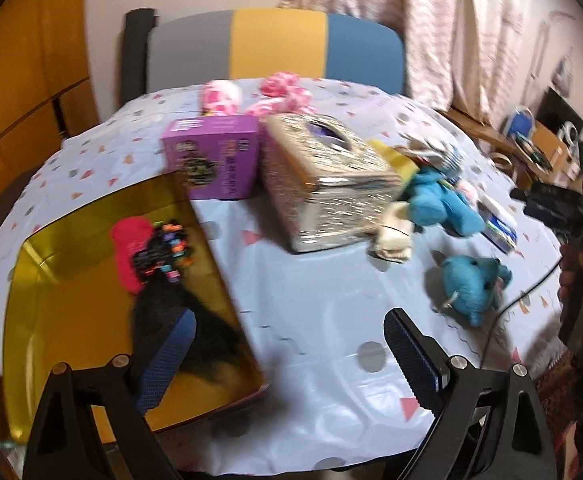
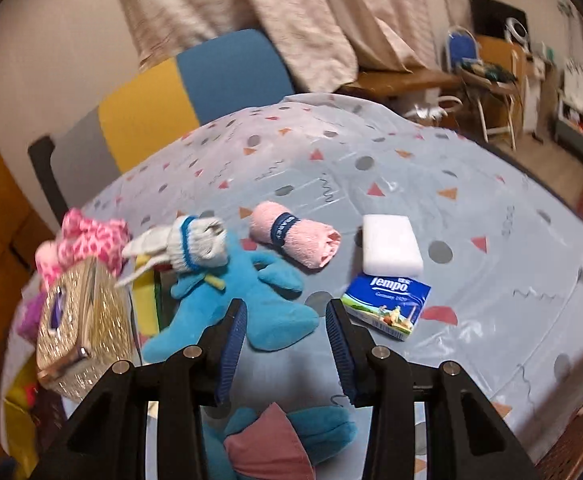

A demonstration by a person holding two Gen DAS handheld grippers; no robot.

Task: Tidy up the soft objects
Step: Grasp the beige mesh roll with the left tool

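Early going, by the look of it. Already in the gold tin (image 1: 51, 320), off the left gripper (image 1: 287, 360)'s left finger: a red plush piece (image 1: 129, 252), something black with coloured beads (image 1: 167, 248) and a dark furry item (image 1: 195, 320). Left gripper spread wide, holding nothing, hovering over tin edge and tablecloth (image 1: 311, 280).

Plenty left outside. Ahead and right of those fingers: a small blue elephant toy (image 1: 473, 284), a bigger blue plush (image 1: 439, 204), a cream cloth bundle (image 1: 391, 236). Further ahead, a glittery tissue box (image 1: 327, 184), a purple carton (image 1: 215, 156), pink spotted plush (image 1: 219, 98) — carton print too blurred to read.

Right gripper (image 2: 287, 344) also open and empty, poised over the big blue plush toy (image 2: 259, 300), one limb running between the fingers. Beyond: a white-and-blue sock (image 2: 195, 246), a rolled pink towel (image 2: 295, 240) with an unreadable dark band, a white sponge block (image 2: 391, 246). By the right fingertip, a tissue pack (image 2: 387, 304) marked "Tempo".
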